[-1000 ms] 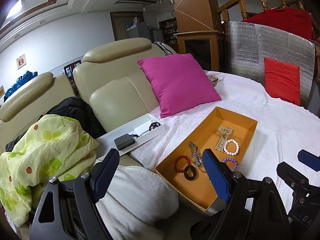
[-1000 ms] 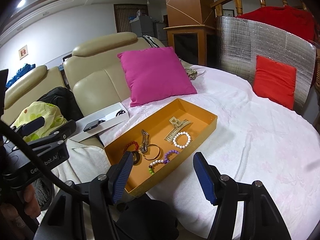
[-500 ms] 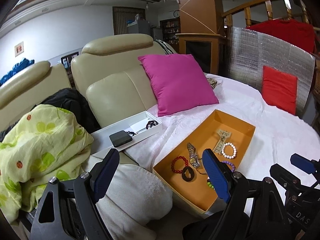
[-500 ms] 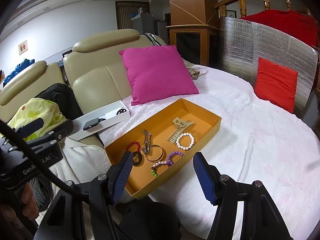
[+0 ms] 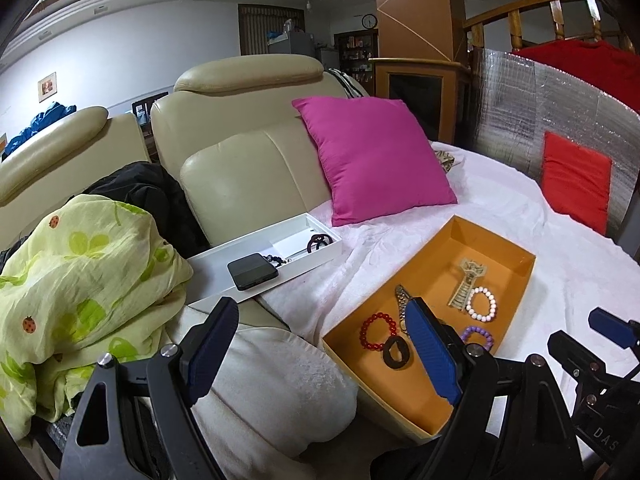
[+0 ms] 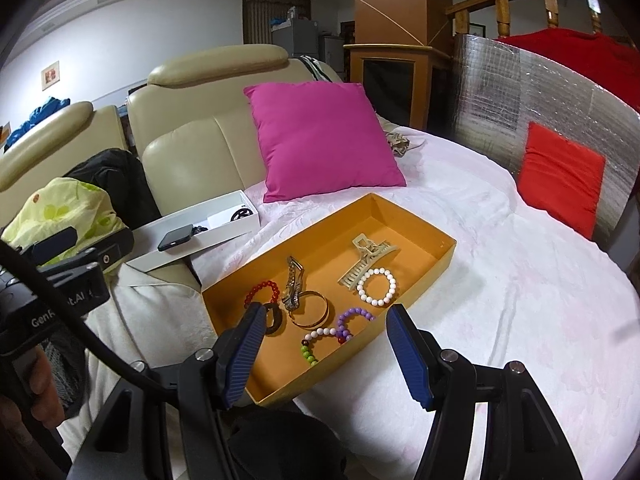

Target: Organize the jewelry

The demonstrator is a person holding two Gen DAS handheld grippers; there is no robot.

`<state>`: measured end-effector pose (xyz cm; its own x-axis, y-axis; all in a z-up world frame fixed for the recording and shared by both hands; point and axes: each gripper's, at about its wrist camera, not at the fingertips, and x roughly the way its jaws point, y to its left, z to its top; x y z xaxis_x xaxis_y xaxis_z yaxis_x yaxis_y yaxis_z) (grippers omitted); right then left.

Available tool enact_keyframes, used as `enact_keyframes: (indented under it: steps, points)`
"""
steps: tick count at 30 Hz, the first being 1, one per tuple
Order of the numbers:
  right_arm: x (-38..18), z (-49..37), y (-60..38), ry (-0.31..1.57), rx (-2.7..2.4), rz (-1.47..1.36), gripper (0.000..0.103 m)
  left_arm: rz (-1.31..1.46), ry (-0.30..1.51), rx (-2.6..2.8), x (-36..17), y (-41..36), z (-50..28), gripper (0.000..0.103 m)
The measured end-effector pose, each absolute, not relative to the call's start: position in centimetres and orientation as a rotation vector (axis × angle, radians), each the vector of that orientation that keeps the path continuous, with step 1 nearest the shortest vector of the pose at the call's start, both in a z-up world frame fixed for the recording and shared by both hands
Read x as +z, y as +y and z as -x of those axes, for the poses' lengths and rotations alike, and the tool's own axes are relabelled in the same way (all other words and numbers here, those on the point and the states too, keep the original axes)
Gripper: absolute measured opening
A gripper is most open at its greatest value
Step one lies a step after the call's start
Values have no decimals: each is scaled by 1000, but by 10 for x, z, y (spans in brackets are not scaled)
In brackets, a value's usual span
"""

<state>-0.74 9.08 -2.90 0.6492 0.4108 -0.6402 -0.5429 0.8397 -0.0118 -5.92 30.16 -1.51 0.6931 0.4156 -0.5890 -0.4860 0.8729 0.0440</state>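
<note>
I see the orange tray (image 6: 416,276) on the bed's (image 6: 520,300) left edge: light card. Inside, the stiff hair claw (image 6: 366,260) and slippery bead bracelet (image 6: 377,287) want rim grips. Left gripper (image 5: 320,344) and right gripper (image 6: 326,354) fingers gape, empty.

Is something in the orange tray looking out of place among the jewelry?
Yes, mildly. A beige hair claw clip lies in the orange tray among the bracelets, touching the white bead bracelet. It is a hair accessory, not jewelry. Nothing looks spilled or damaged.
</note>
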Motion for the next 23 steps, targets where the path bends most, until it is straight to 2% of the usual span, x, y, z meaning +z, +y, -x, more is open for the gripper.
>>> enact_keyframes:
  steps: [17,23]
  points:
    - [-48,-27,117,683,562,256,66,88,623,497,-26,309,28,85]
    - [-53,-43,98,704,542,197,66,50,579,414,-15,279,15,86]
